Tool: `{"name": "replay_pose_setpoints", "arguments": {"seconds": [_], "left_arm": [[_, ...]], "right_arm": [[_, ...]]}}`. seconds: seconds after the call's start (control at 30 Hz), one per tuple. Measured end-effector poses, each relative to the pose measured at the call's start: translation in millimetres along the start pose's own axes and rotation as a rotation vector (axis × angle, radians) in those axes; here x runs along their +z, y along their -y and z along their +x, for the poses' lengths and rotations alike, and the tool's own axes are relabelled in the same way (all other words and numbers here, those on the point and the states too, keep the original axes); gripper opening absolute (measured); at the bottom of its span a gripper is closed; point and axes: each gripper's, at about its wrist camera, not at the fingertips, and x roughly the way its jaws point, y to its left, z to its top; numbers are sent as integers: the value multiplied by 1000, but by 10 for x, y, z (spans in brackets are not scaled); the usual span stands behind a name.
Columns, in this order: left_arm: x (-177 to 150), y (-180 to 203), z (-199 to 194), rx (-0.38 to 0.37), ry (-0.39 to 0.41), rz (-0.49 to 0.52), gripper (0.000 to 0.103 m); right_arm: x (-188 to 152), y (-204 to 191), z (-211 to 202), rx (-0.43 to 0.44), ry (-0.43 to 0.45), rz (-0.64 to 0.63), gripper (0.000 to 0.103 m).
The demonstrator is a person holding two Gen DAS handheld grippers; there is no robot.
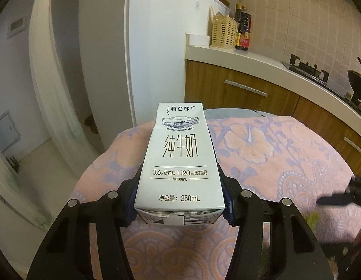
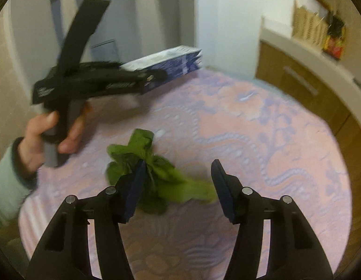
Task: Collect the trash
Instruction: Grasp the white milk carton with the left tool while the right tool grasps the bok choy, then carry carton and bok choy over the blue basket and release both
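My left gripper [image 1: 180, 184] is shut on a white 250 mL milk carton [image 1: 179, 161] and holds it lying flat above the round table. In the right wrist view the same carton [image 2: 166, 64] shows its blue side, held in the left gripper [image 2: 154, 78] by a hand, lifted over the table's far left. My right gripper [image 2: 178, 177] is open just above a crumpled green leafy scrap [image 2: 157, 175] lying on the cloth. The scrap sits between the fingers, mostly by the left finger [image 2: 133, 186].
The round table wears a pink and lilac floral cloth [image 2: 250, 140]. A wooden kitchen cabinet with a white counter [image 1: 262, 60] runs along the right, with a utensil basket [image 1: 223, 31], sauce bottles [image 1: 243, 30] and a gas stove [image 1: 308, 67]. A doorway opens to the left.
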Motion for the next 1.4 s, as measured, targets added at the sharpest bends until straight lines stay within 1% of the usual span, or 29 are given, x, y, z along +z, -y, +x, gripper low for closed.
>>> {"name": "replay_pose_setpoints", "arguments": {"seconds": [0.03, 0.1, 0.2, 0.3, 0.33, 0.37, 0.47, 0.53, 0.6, 0.67, 0.7, 0.73, 0.77, 0.8, 0.83, 0.9, 0.97, 1.03, 1.07, 1.13, 1.27, 1.37, 1.4], "left_arm": [[-1, 3, -8, -4, 1, 1, 53], [4, 0, 2, -4, 1, 3, 53], [5, -3, 6, -5, -1, 5, 53], [9, 2, 5, -12, -1, 6, 53], [11, 6, 9, -13, -2, 8, 53], [10, 10, 11, -14, -3, 10, 53], [7, 31, 7, -13, -1, 19, 53], [4, 36, 4, -10, 1, 20, 53], [7, 28, 7, -14, 1, 16, 53], [3, 20, 4, -16, 1, 10, 53], [4, 19, 3, -19, 2, 7, 53], [3, 17, 1, -21, 3, 6, 53], [-7, 14, -7, -22, 4, 6, 53], [-8, 19, -10, -25, 6, 8, 53], [-9, 23, -12, -24, 8, 11, 53], [-11, 39, -26, -20, 17, 19, 53], [-18, 53, -64, -22, 30, 20, 53], [-30, 86, -120, -55, 38, 22, 53], [-34, 105, -148, -69, 39, 21, 53], [-46, 204, -275, -131, 41, 20, 53], [-26, 554, -622, -236, 82, 77, 53], [70, 911, -952, -359, 121, 119, 53], [84, 1017, -1022, -383, 128, 133, 53]], "right_arm": [[20, -10, 34, -4, -9, -18, 58], [33, 34, 127, 19, -41, -10, 63], [25, 30, 164, 45, -51, -15, 63], [-41, -2, 214, 162, -114, -55, 66], [-61, -33, 215, 171, -128, -91, 69], [-86, -73, 197, 155, -124, -133, 69], [-80, -190, 230, 114, -160, -238, 70], [-63, -230, 302, 97, -172, -278, 70], [-20, -196, 358, 111, -169, -253, 70], [21, -142, 426, 137, -163, -206, 64], [30, -102, 469, 146, -148, -178, 58], [30, -71, 468, 146, -133, -161, 49], [35, -46, 454, 138, -121, -146, 42], [45, -24, 440, 128, -112, -128, 32], [49, 21, 403, 119, -88, -102, 29], [49, 96, 283, 143, -43, -41, 27], [39, 171, 117, 149, 6, 19, 27], [-21, 223, -83, 144, 56, 70, 27], [-55, 243, -172, 130, 68, 85, 27], [-145, 316, -400, 79, 92, 117, 27], [-358, 440, -952, -26, 151, 173, 27], [-521, 553, -1330, -98, 195, 225, 27], [-587, 605, -1469, -131, 210, 249, 27]]}}
